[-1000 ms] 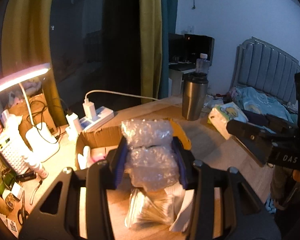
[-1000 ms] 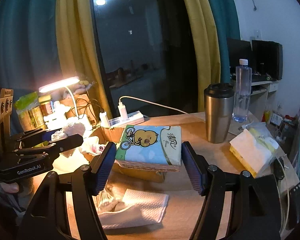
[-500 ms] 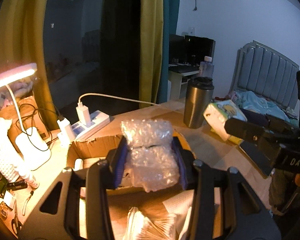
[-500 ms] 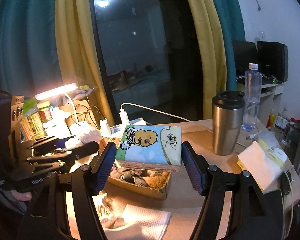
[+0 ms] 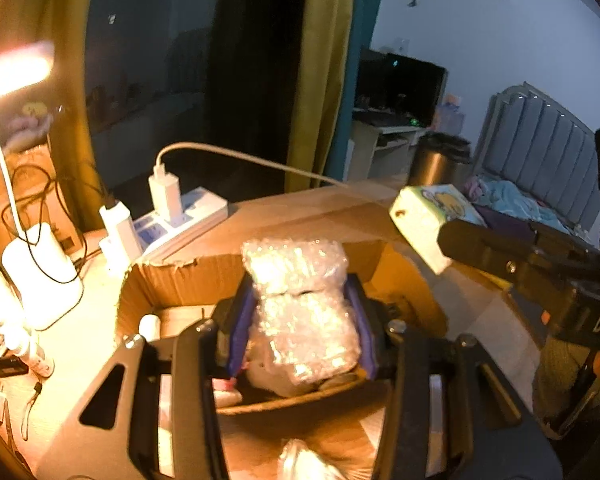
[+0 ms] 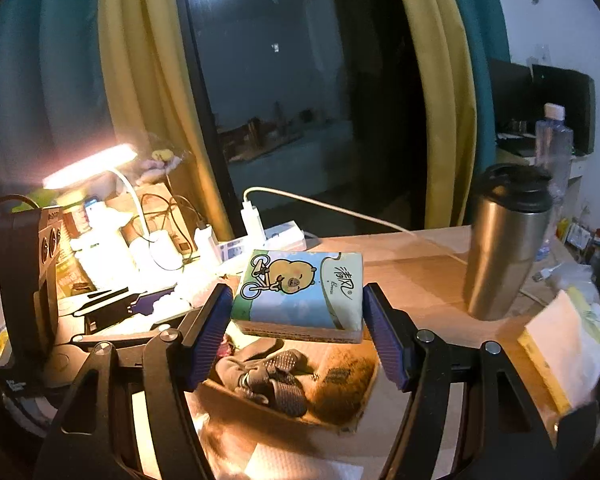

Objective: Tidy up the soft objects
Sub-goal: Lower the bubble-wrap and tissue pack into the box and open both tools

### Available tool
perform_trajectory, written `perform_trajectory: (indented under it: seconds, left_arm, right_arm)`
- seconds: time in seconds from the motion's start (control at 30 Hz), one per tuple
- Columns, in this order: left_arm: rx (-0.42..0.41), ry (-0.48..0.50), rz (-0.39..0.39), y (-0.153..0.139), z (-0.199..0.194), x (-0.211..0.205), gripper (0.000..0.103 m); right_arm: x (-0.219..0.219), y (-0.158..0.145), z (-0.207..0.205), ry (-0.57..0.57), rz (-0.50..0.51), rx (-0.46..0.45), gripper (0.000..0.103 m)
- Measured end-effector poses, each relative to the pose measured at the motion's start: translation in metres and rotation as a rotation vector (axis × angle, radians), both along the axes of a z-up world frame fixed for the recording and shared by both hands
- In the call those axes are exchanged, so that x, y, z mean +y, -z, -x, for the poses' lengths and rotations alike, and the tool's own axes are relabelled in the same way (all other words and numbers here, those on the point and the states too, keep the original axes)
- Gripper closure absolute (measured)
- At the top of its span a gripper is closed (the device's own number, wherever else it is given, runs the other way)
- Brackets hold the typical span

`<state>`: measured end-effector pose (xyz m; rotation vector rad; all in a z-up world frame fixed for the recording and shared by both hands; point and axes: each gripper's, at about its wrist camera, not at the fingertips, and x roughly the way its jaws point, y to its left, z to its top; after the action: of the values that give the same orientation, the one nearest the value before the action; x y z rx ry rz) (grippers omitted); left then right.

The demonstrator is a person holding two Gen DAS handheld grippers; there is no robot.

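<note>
Left wrist view first: the left gripper is clamped on a wad of bubble wrap, blue pads pressed into both sides, and it's hanging right over the open cardboard box on the wooden table. Inside the box there's something white and a bit of pink, too blurry to name. Off to the right the right gripper pokes in carrying the tissue pack. A power strip with chargers plugged in sits behind the box, and a desk lamp glows on the left.

Right wrist view: the right gripper has the tissue pack, the one with a cartoon bear on a bike, squeezed between its pads, held above the box, where some dark knit stuff with grippy dots lies. A steel tumbler stands upright on the table to the right, with a water bottle behind it. A white napkin lies at the bottom edge. The left gripper is visible on the left, near the lamp.
</note>
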<state>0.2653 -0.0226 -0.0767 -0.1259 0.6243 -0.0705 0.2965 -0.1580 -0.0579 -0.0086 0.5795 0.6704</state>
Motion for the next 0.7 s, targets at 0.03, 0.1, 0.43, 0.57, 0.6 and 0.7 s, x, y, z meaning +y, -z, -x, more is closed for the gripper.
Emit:
perform_trajectory:
  seconds: [0.03, 0.1, 0.43, 0.57, 0.6, 0.7]
  left_arm:
    - [0.011, -0.006, -0.003, 0.004, -0.005, 0.002, 0.049]
    - [0.023, -0.004, 0.005, 0.009, -0.01, 0.006, 0.049]
    - [0.063, -0.006, 0.034, 0.028, -0.019, 0.016, 0.033]
    - [0.05, -0.013, 0.03, 0.022, -0.012, 0.018, 0.033]
    - [0.046, -0.014, 0.029, 0.019, -0.009, 0.018, 0.033]
    - [0.029, -0.02, 0.023, 0.011, 0.0, 0.018, 0.033]
  right_arm:
    - [0.003, 0.002, -0.005, 0.002, 0.0, 0.008, 0.033]
    - [0.009, 0.009, -0.015, 0.004, -0.002, 0.026, 0.033]
    - [0.021, 0.026, -0.03, 0.0, 0.02, 0.076, 0.032]
    - [0.02, 0.017, -0.022, 0.0, 0.017, 0.059, 0.032]
    - [0.019, 0.015, -0.019, -0.001, 0.016, 0.054, 0.032]
    - [0.019, 0.006, -0.008, -0.006, 0.016, 0.035, 0.032]
